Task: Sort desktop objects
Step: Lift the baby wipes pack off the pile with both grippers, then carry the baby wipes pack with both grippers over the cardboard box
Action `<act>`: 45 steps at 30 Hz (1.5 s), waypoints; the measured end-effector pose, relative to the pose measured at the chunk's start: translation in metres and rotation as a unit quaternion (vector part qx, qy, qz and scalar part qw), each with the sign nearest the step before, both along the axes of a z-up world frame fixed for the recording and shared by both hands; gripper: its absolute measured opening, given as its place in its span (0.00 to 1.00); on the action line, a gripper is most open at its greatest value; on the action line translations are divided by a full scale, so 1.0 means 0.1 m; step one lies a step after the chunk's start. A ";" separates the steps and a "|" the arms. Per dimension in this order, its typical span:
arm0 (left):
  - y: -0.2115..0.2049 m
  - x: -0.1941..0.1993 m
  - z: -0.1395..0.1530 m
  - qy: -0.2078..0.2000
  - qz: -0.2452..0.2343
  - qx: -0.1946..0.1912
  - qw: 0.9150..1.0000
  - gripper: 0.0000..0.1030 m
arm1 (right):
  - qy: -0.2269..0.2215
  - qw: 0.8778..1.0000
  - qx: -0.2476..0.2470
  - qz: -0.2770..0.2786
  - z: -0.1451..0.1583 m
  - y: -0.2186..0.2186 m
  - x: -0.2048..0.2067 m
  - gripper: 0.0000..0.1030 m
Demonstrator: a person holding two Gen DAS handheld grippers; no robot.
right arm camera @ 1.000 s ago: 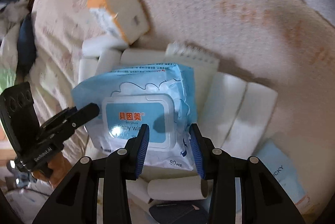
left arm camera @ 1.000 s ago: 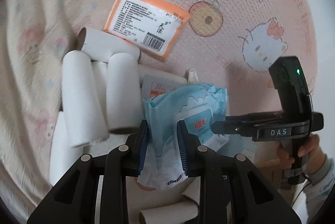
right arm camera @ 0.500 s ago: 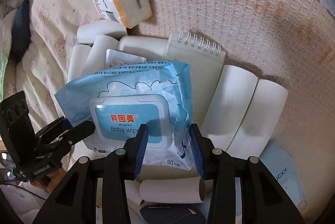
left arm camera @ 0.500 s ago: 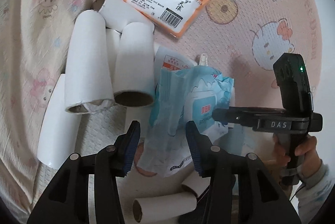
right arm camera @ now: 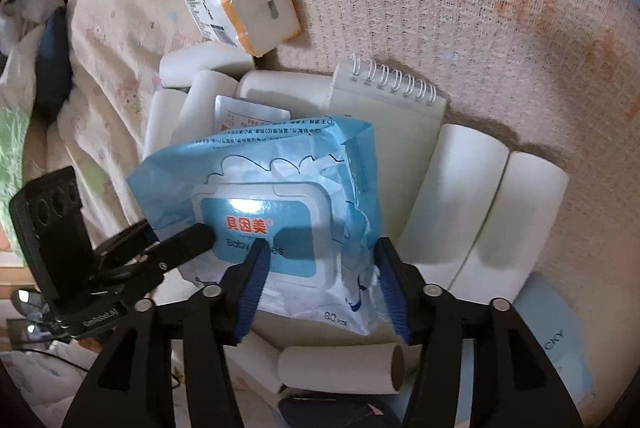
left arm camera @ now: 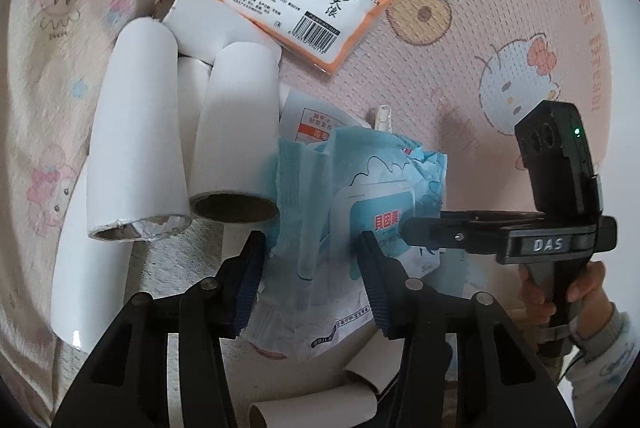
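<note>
A blue baby wipes pack (left arm camera: 360,211) lies on a pile of objects on a pink cartoon blanket; it also shows in the right wrist view (right arm camera: 272,211). My left gripper (left arm camera: 312,260) is open, its blue pads on either side of the pack's near end. My right gripper (right arm camera: 320,272) is open too, its jaws wide around the pack's lower edge. Each gripper shows in the other's view: the right one (left arm camera: 448,232) at the right, the left one (right arm camera: 176,244) at the left.
White cardboard tubes (left arm camera: 140,147) lie left of the pack, two more (right arm camera: 480,211) to its right. An orange tissue packet (left arm camera: 308,11) lies beyond. A spiral notepad (right arm camera: 392,123) and a small sachet (right arm camera: 248,115) lie under the pack. A small tube (right arm camera: 344,364) lies near.
My left gripper opened and let go of the wipes pack, then drew back a little. My right gripper opened wider. The pack settled onto the pile.
</note>
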State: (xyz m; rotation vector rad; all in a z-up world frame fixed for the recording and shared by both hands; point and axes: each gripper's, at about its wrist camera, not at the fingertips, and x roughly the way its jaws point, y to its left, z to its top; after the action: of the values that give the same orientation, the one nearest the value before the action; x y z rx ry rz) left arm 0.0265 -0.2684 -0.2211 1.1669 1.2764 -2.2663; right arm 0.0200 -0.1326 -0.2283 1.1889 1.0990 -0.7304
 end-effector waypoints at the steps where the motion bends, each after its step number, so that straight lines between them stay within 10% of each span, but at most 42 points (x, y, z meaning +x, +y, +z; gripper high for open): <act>1: -0.02 0.00 -0.01 0.002 -0.002 0.002 1.000 0.50 | 0.003 1.000 -0.001 0.002 -0.01 0.01 0.00 0.51; 20: 0.12 -0.16 0.20 0.001 -0.040 0.001 0.999 0.50 | 0.013 1.000 -0.018 0.020 0.07 0.26 0.15 0.55; 45: 1.04 -0.52 1.44 0.135 -0.184 -0.069 0.971 0.50 | 0.080 0.983 -0.167 -0.014 1.77 0.95 -0.76 0.55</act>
State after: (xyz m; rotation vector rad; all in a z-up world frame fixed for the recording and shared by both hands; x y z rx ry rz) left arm -0.0255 -0.1640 -0.0770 1.1524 1.0320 -2.8171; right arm -0.0557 -0.0378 -0.0510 0.8724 1.0422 -1.0032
